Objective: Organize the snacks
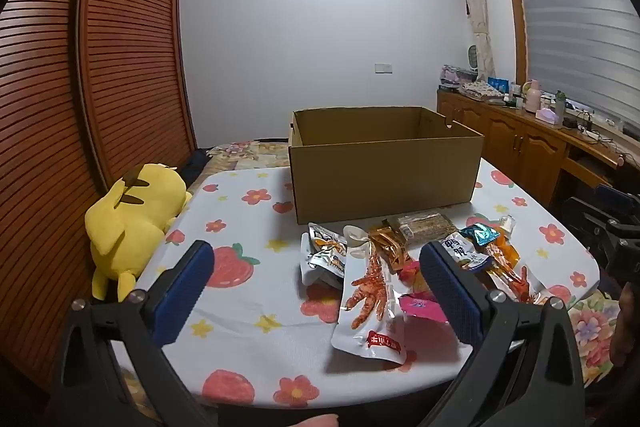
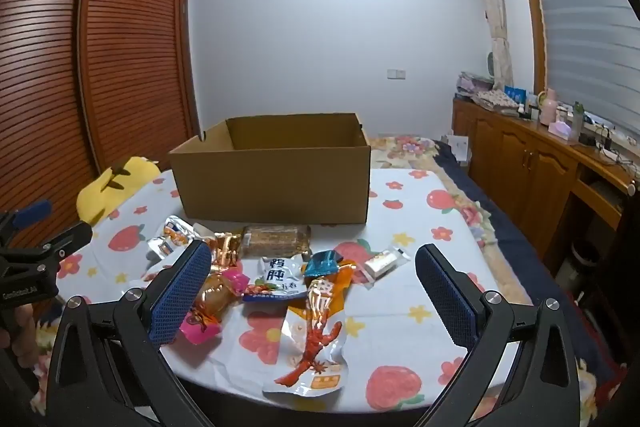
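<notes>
Both tongs, left [image 1: 316,283] and right [image 2: 314,285], hang spread wide with nothing pinched, just above the flowered surface [image 1: 240,307]. Beyond stands the open cardboard box [image 1: 384,167], probably light but stiff; before it lie the snack packets, with the chicken-foot pouch [image 1: 370,301] nearest, likely light, slick and crinkly, best pinched by a flat sealed edge.

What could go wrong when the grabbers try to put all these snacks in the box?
1. The snack packets overlap: the chicken-foot pack lies on its neighbours, so the open left gripper might drag two at once.
2. The flat packs may slip from the right gripper.
3. The cardboard box has tall walls; a low carry could bump it.
</notes>
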{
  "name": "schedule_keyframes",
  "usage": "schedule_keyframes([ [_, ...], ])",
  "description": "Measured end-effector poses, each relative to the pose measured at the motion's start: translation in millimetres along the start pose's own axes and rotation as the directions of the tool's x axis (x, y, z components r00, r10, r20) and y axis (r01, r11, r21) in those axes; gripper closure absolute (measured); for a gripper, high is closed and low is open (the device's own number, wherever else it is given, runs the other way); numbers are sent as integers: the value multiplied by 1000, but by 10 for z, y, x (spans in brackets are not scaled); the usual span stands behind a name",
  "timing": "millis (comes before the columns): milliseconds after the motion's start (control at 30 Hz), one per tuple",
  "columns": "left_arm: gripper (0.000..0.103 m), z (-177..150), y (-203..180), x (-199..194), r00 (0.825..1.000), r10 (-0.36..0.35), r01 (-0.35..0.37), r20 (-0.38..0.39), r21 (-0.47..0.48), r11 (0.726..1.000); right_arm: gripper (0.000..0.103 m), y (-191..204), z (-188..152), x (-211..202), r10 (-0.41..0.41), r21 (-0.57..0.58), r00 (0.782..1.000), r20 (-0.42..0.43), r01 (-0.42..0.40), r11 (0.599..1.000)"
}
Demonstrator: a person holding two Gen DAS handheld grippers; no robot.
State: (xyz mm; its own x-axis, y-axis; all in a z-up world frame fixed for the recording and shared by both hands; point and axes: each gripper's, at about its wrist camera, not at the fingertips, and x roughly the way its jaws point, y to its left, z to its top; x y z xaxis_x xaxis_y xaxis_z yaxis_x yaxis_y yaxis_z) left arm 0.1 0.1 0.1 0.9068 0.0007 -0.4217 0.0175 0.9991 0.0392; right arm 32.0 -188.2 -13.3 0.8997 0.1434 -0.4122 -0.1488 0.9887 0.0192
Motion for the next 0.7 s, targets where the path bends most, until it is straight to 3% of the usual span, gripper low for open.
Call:
schedule_keyframes([
  [700, 0, 26, 24, -42, 1000, 2, -2, 5, 2, 1000, 0, -34, -20, 7, -3, 3, 1000, -2, 3, 1000],
])
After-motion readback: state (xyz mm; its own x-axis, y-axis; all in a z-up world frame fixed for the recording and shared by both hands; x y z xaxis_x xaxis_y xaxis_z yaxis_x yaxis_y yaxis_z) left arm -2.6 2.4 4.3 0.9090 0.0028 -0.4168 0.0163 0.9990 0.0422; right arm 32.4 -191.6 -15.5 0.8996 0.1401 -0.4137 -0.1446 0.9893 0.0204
